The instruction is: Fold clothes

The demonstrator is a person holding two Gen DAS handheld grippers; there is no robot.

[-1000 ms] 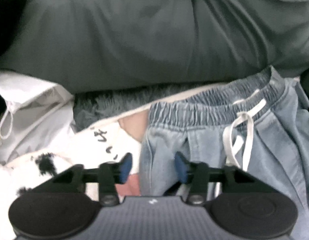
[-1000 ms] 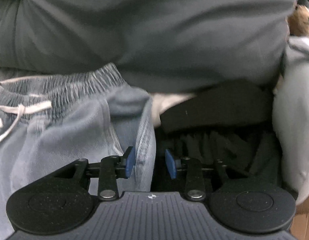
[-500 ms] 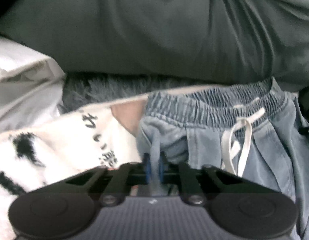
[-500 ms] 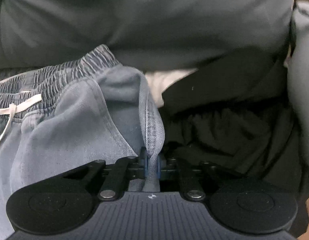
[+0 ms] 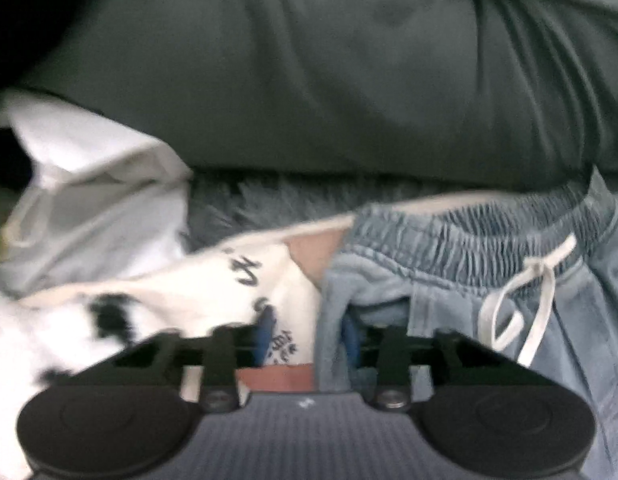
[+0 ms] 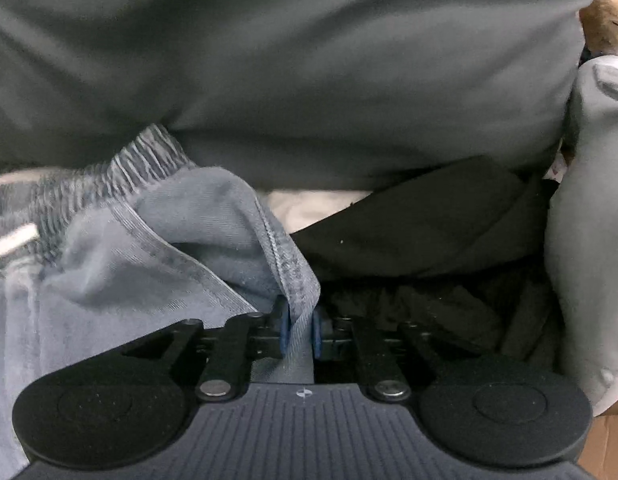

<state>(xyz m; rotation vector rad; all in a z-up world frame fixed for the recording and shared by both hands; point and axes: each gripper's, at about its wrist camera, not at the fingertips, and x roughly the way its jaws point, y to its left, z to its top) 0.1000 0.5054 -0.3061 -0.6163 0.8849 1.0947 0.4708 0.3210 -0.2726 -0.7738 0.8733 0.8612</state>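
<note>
Blue denim shorts [image 5: 489, 280] lie waistband-up on a heap of other laundry, directly below a large grey-green cushion [image 5: 309, 80] that fills the top of both views. Left gripper [image 5: 307, 334]: jaws stand apart by a moderate gap; the side edge of the shorts hangs in that gap close to the right pad, but the frame is blurred and I cannot tell whether any cloth is pinched. Judgement: the jaws are not clamped. Right gripper [image 6: 300, 330]: jaws narrow, closed on the opposite side seam of the shorts, the seam rising in a taut ridge from the pads. Judgement: gripping the two side edges just below the elastic waistband [image 5: 469, 236] lets the garment be lifted and spread flat by its widest, stiffest line, which is the sensible start for a fold. The white drawstring [image 5: 529, 304] dangles loose at the front, midway between the two grippers, so it is clear of both. Neighbours: a white printed garment [image 5: 213, 280] touches the shorts on the left side, a black garment [image 6: 429, 220] lies just beside them on the right. Risk, as I judge it: a one-sided hold would drag the shorts askew on lifting, and the left jaws could catch the white garment instead.
</note>
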